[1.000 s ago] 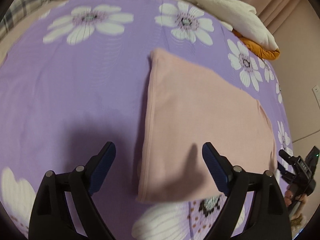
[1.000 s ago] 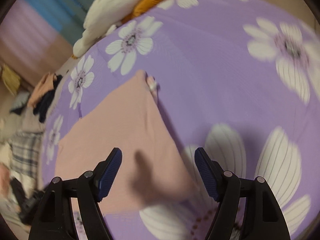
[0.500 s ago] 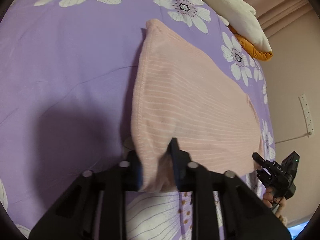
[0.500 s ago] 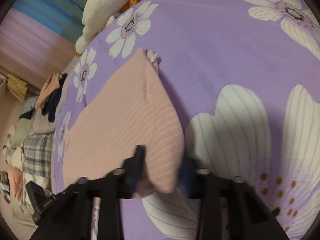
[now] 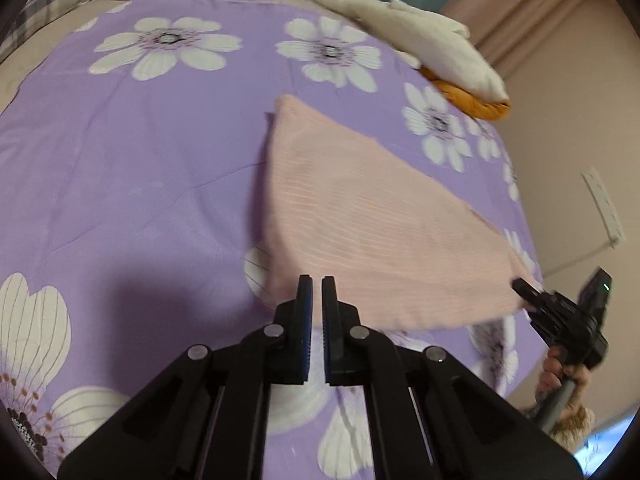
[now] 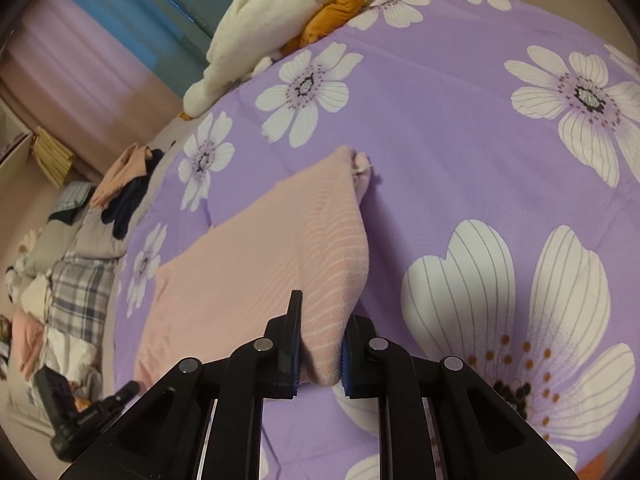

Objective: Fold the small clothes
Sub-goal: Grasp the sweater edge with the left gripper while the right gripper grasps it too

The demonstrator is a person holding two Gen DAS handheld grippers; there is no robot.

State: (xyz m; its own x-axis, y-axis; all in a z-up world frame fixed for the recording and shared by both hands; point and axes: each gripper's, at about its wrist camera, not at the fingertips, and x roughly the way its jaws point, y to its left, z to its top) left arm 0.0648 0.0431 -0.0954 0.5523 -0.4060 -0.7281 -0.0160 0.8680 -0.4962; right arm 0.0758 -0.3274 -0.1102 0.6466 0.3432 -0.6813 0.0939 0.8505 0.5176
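A pink ribbed cloth (image 5: pixel 360 220) lies folded on the purple flowered bedspread (image 5: pixel 120 180), its near edge raised. My left gripper (image 5: pixel 317 280) is shut, and the near left edge of the cloth is pinched thinly at its tips. In the right wrist view the same cloth (image 6: pixel 260 272) bunches into a thick fold between the jaws of my right gripper (image 6: pixel 322 314), which are still closing on it. The right gripper (image 5: pixel 524 286) also shows at the cloth's right corner in the left wrist view. The left gripper (image 6: pixel 128 390) meets the far corner in the right wrist view.
A cream and orange plush heap (image 5: pixel 420 40) lies at the bed's far right corner. A pile of plaid and other clothes (image 6: pixel 80 272) sits at the head of the bed. A wall socket (image 5: pixel 604 208) is beyond the bed's right edge. A person's hand (image 5: pixel 560 372) holds the right gripper.
Both grippers went from wide open above the cloth to shut on its near corners. They then rose and lifted the near edge off the bedspread.
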